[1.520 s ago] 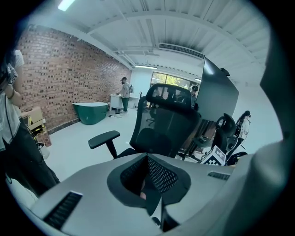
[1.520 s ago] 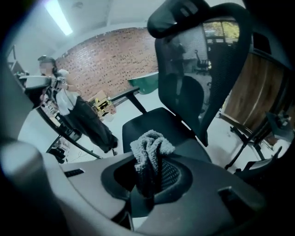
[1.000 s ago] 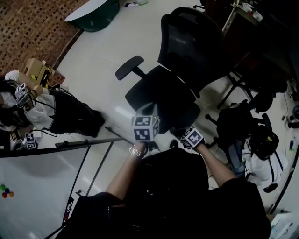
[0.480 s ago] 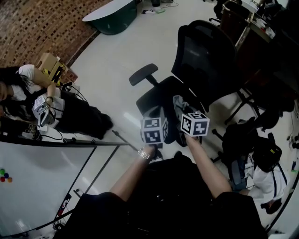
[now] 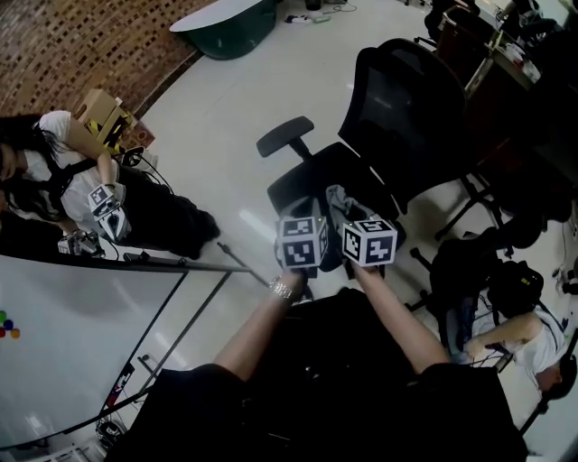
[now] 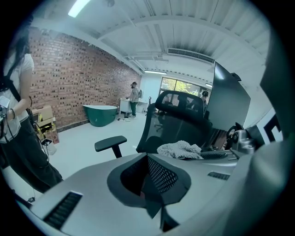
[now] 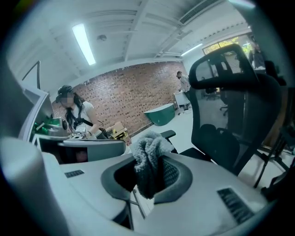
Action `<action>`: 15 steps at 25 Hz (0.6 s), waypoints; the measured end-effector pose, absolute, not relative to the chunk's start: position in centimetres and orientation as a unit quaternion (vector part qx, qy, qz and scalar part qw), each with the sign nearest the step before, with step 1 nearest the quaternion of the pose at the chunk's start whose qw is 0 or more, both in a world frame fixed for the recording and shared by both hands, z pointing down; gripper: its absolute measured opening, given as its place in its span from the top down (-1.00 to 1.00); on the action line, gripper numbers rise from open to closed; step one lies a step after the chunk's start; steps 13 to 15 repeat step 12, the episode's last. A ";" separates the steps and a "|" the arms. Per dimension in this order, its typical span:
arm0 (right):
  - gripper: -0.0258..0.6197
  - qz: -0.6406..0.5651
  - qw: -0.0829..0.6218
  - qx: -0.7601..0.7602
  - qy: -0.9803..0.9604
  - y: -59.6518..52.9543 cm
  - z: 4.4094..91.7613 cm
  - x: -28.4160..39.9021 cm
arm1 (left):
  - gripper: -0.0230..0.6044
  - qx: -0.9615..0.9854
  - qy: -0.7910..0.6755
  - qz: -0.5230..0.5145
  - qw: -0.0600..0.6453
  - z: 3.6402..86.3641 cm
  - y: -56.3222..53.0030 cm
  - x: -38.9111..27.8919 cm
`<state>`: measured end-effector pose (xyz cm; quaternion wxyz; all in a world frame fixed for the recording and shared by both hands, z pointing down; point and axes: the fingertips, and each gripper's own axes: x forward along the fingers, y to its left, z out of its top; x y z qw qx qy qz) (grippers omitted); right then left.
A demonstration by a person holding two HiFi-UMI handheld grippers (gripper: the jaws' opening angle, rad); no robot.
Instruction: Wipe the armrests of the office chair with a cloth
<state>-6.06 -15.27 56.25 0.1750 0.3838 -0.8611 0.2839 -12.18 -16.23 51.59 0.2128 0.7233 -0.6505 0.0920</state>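
The black office chair (image 5: 397, 117) stands ahead of me with its seat (image 5: 321, 185) toward me. One padded armrest (image 5: 284, 135) juts out on the left, also seen as the armrest (image 6: 110, 143) and armrest (image 7: 168, 134). I cannot make out the other armrest. My right gripper (image 7: 150, 177) is shut on a grey fluffy cloth (image 7: 150, 150), which hangs over the seat's front as cloth (image 5: 340, 202). My left gripper (image 6: 152, 184) is shut with nothing in it, close beside the right. Their marker cubes (image 5: 302, 242) nearly touch.
A person (image 5: 81, 194) crouches on the floor at left beside a cardboard box (image 5: 99, 110). A whiteboard (image 5: 63, 334) and its black rail lie at lower left. A green tub (image 5: 226, 20) stands far back. Another person (image 5: 506, 334), bags and chair bases crowd the right.
My right gripper rose from low at the seat's front to beside the left gripper, and the cloth came into view in it. The head view shifted slightly.
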 end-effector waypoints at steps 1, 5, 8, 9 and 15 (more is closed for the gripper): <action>0.73 0.282 0.176 0.383 -0.862 -15.1 56.4 -6.0 | 0.90 0.723 -0.651 0.092 0.214 51.8 -16.1 -12.2; 0.73 0.273 0.179 0.385 -0.863 -14.6 56.7 -5.7 | 0.90 0.723 -0.649 0.094 0.219 52.4 -15.9 -11.9; 0.73 0.271 0.183 0.386 -0.863 -14.3 56.4 -6.0 | 0.90 0.722 -0.649 0.095 0.220 52.2 -15.8 -12.2; 0.73 0.270 0.183 0.385 -0.863 -14.2 56.2 -6.1 | 0.90 0.722 -0.648 0.096 0.220 52.0 -15.8 -12.3; 0.73 0.267 0.185 0.384 -0.864 -14.0 55.5 -6.4 | 0.90 0.725 -0.645 0.100 0.219 51.5 -15.7 -12.2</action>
